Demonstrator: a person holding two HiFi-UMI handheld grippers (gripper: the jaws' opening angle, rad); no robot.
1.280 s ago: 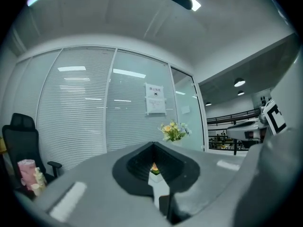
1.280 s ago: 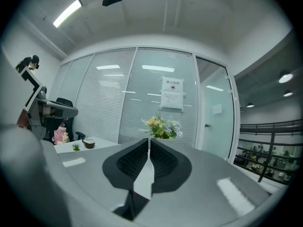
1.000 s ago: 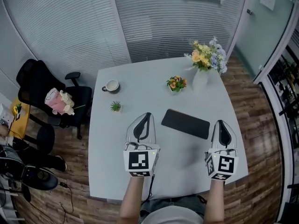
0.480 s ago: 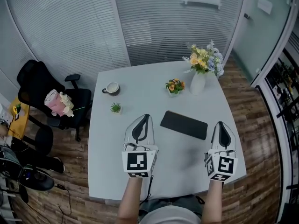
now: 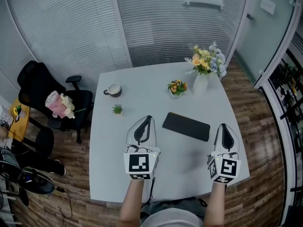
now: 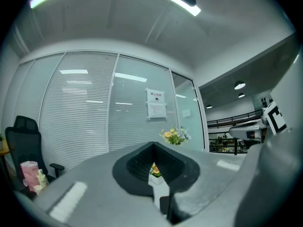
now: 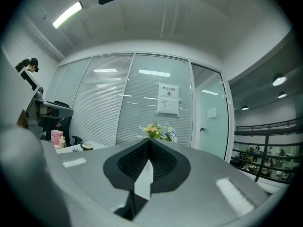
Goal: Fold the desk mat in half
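1. Four containers stand on the white table (image 5: 109, 164). A white vase (image 5: 200, 83) holds a yellow and pale blue bouquet (image 5: 207, 59). A small pot (image 5: 177, 87) carries orange flowers, and a tiny pot (image 5: 117, 109) carries a green plant. A cup (image 5: 113, 88) sits on a saucer, and I cannot make out its contents.
2. I count one black desk mat (image 5: 186, 126). It lies flat near the table's middle, beyond and between my two grippers, touching neither.
3. My left gripper (image 5: 148, 118) is clenched tip to tip with nothing in it, and my right gripper (image 5: 225, 126) is the same.
4. Only the head view shows the mat. The left gripper view catches the orange flowers through the slit below its tips. The right gripper view picks up the cup and a paper notice (image 7: 168, 99) on the glass wall.
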